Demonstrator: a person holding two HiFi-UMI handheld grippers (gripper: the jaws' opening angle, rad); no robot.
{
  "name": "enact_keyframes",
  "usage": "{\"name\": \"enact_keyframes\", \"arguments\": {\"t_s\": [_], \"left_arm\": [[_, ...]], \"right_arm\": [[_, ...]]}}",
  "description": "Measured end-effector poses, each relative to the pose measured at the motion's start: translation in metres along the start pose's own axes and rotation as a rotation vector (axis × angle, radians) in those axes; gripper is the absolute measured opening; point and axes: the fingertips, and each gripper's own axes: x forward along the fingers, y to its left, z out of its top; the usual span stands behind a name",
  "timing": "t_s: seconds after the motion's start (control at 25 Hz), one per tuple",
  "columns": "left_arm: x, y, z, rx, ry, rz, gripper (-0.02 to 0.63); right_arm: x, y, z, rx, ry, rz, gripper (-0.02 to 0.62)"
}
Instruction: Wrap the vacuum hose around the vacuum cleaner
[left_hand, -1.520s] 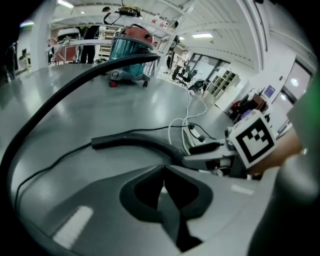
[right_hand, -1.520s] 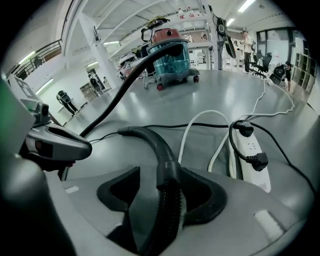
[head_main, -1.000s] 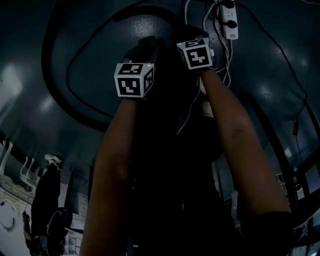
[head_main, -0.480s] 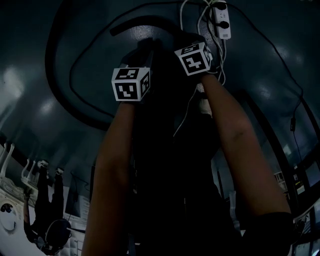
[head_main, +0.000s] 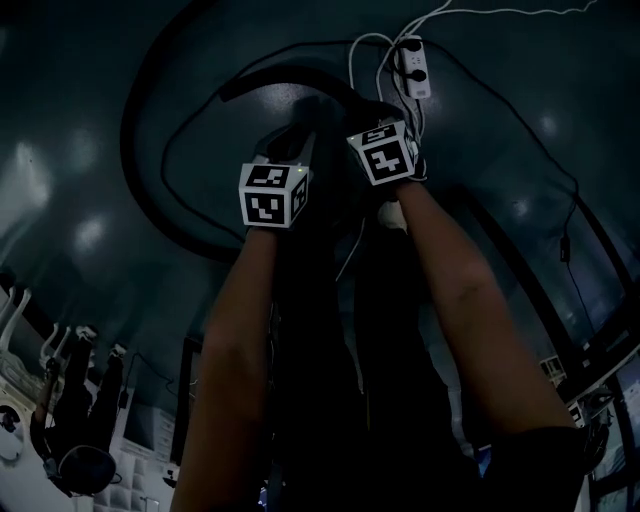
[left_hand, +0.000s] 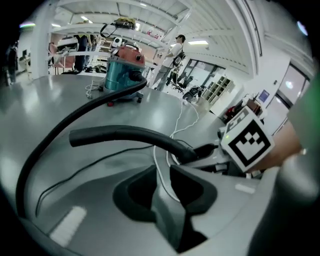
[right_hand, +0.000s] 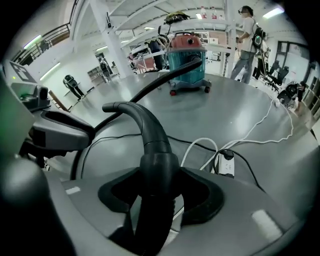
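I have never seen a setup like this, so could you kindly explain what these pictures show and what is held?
A person holds handheld tongs in each hand; there is no robot. The dark picture comes from a camera on the person's head, looking steeply down. The other two come from cameras riding on the tongs. The right tongs have just been closing and clamp the black vacuum hose, which runs across the grey floor to the teal vacuum cleaner. The left tongs stand slightly apart, gripping nothing. A power strip and white cable lie on the floor.
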Motion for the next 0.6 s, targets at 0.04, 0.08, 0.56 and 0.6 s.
{"name": "enact_keyframes", "arguments": {"t_s": [0.04, 0.08, 0.56, 0.6], "left_arm": [[-0.009, -0.003, 0.007, -0.002, -0.008, 0.001, 0.089], [-0.018, -0.006, 0.013, -0.006, -0.016, 0.004, 0.088], [-0.126, -0.042, 0.069, -0.035, -0.065, 0.005, 0.088], [-0.135, -0.046, 0.073, -0.036, -0.071, 0.001, 0.087]], "right_arm": [[-0.009, 0.003, 0.005, -0.008, 0.0, 0.001, 0.235], [-0.019, 0.006, 0.01, -0.014, 0.001, 0.002, 0.235], [-0.141, 0.043, 0.056, -0.007, -0.023, -0.002, 0.235], [-0.152, 0.045, 0.062, -0.003, -0.031, -0.005, 0.235]]}}
